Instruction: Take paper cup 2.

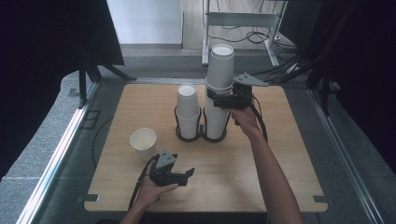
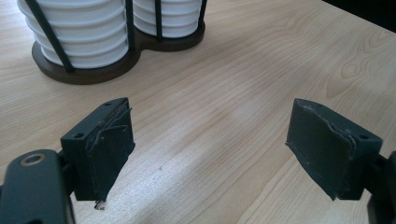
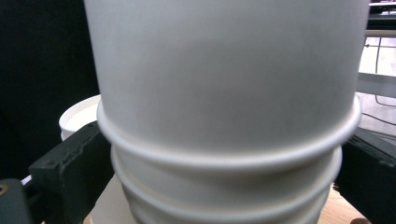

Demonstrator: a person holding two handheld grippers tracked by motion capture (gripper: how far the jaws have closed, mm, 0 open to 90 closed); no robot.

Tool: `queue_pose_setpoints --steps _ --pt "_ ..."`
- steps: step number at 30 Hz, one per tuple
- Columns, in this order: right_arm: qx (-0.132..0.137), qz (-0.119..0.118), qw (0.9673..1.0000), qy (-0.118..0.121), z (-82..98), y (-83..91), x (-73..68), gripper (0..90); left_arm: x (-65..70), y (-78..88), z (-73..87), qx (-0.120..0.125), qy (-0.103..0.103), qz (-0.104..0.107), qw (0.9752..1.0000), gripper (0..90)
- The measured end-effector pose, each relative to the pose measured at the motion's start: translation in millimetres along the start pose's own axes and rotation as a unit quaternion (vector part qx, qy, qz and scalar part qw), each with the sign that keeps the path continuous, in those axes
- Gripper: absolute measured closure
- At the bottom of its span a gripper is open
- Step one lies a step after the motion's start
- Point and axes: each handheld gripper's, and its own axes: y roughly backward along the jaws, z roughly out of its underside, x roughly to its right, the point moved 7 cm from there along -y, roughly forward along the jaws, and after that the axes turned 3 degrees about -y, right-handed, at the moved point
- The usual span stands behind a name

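Two cup stacks sit in the holder [image 1: 205, 136] mid-surface, and my right claw [image 1: 215, 99] is up on the tall stack [image 1: 219, 65]. Its jaws are on either side, a few rims down from the top. In the right gripper view they look pressed against the cups, so I'd call it clenched on the stack rather than just hovering. Grabbing below the top rim makes sense to me, since the lip gives the jaws something to catch when peeling cups off.

The short stack [image 1: 188, 107] is right beside it in the other ring, untouched. The wire posts keep both stacks upright, so I don't need a second hand to steady them.

My left claw [image 1: 189, 173] is parked low near the front edge of the surface [image 1: 261, 163], released, with nothing but bare wood between the jaws. One loose cup [image 1: 143, 142] stands upright just beside it, mouth up. My guess is that's where the pulled cups end up.
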Motion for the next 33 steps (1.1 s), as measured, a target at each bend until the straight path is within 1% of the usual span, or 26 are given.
queue_pose_setpoints --steps 5,11,16,18,21,22,23,27,31,33 --pt "0.002 -0.002 1.0 -0.007 -0.2 -1.0 0.6 2.4 2.1 -1.8 0.8 0.0 -0.002 0.003 1.0 14.6" --pt "0.002 -0.004 1.0 -0.004 0.1 -0.5 0.5 2.9 3.3 -3.8 2.1 -0.004 -0.004 0.004 1.0 14.6" --pt "0.006 -0.004 1.0 0.0 0.8 0.3 -0.7 3.2 3.3 -3.3 0.5 0.002 -0.005 -0.001 1.0 14.7" --pt "0.006 -0.004 1.0 0.0 1.2 0.9 -1.7 3.3 3.3 -2.4 -1.1 0.004 -0.005 -0.001 1.0 14.7" --pt "0.008 -0.003 1.0 0.004 1.5 1.6 -2.2 3.4 4.3 -0.3 -4.6 0.009 0.001 0.005 1.0 14.7" --pt "0.009 -0.003 0.9999 0.003 1.5 1.5 -2.1 3.5 4.9 0.6 -6.2 0.01 0.0 0.003 0.9999 14.7" --pt "0.011 -0.002 0.9999 0.003 1.7 1.4 -2.1 3.4 6.0 1.5 -8.2 0.012 -0.002 0.001 0.9999 14.7" --pt "0.015 -0.003 0.9999 0.003 1.9 1.2 -2.1 3.5 13.3 6.2 -21.4 0.027 -0.006 0.013 0.9995 14.7" --pt "0.016 -0.002 0.9999 0.003 2.0 1.3 -2.2 3.5 16.1 11.6 -43.3 0.049 -0.001 0.028 0.9984 14.6" --pt "0.015 -0.002 0.9999 0.003 2.0 1.4 -2.3 3.5 15.6 14.6 -56.3 0.059 -0.002 0.027 0.9979 14.6"
